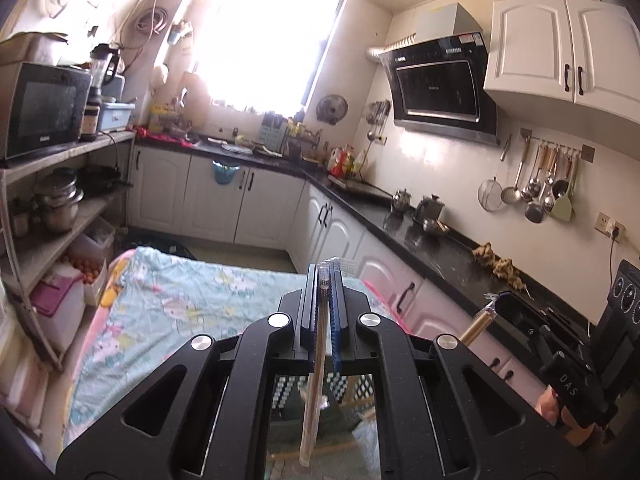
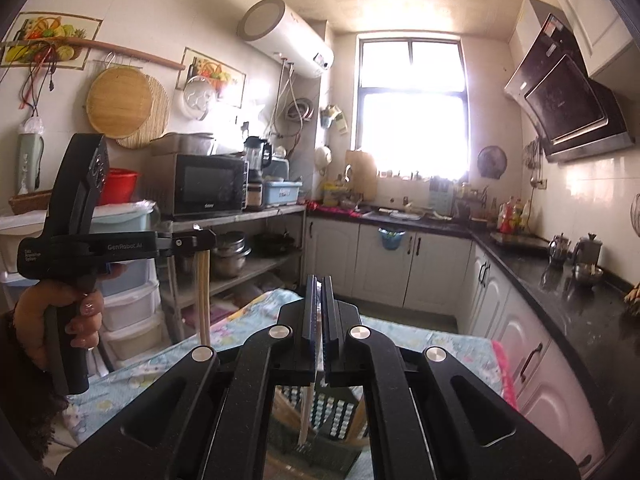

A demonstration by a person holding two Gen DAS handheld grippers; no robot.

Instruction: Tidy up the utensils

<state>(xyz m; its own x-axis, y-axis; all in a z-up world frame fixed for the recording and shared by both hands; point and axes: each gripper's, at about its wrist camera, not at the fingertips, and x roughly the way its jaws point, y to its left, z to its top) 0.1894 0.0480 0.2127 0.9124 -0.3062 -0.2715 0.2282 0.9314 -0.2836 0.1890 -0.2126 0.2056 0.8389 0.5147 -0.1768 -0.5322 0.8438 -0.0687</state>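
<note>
- Kitchen: tabletop (image 1: 168, 280) under a flowery cloth, near centre, with a green basket (image 2: 332, 412) on it below both tools.
- Black counter (image 1: 436, 248) runs along the right wall; shelf (image 1: 52, 240) on the left.
- Open floor beyond the tabletop's far edge.
- Left tool (image 1: 322, 292) clamped on chopsticks (image 1: 314, 400) that hang down.
- Right tool (image 2: 319, 300) clamped on a chopstick (image 2: 307, 412) too.
</note>
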